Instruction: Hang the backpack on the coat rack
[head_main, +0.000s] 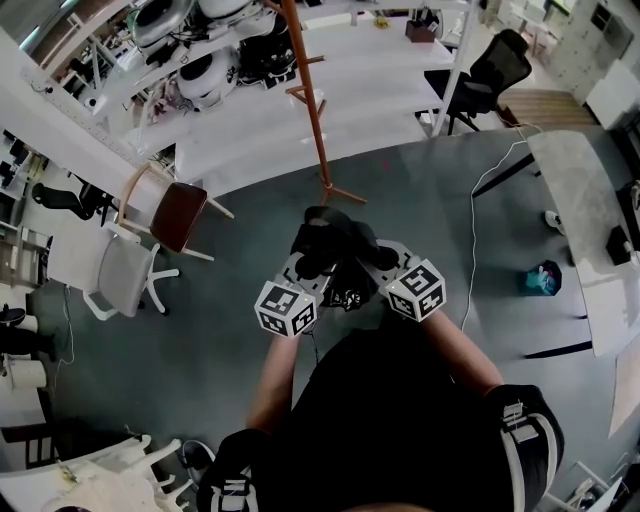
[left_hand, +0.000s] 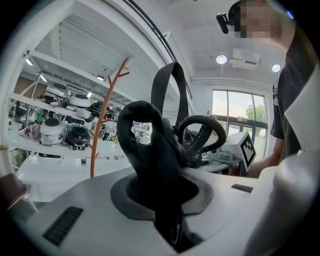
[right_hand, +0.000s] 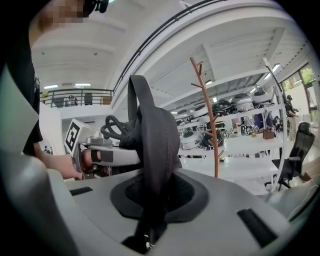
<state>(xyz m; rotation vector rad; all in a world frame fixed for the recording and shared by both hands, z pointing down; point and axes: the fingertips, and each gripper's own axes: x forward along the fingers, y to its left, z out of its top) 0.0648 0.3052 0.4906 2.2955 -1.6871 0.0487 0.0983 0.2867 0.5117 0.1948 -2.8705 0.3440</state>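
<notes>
Closest to the head camera is the person's black shirt (head_main: 400, 420), with both forearms reaching forward from it.

On the left, the left gripper (left_hand: 162, 197) is clenched on a thick padded black loop of the backpack (head_main: 335, 250), which rises straight out of its jaws. The bag hangs as a dark bundle between the two marker cubes, lifted clear of the grey floor (head_main: 200, 360). On the right, the right gripper (right_hand: 152, 200) is likewise clamped on a flat black strap (right_hand: 155, 140) that stands up from between its jaws. Whether these are shoulder straps or the top handle I cannot say for sure, since the black fabric bunches together.

Further off, a wooden chair (head_main: 175, 215) stands to the left. The brown coat rack (head_main: 312, 110) stands ahead of the bag and well apart from it. Its pegs look bare in both gripper views.

As I judge it, the pick-up is done and the bag is secured in both tongs. What is left is most of the job:
- closing the gap to the rack
- raising a loop above a peg
- settling it there
- letting go with both grippers
</notes>
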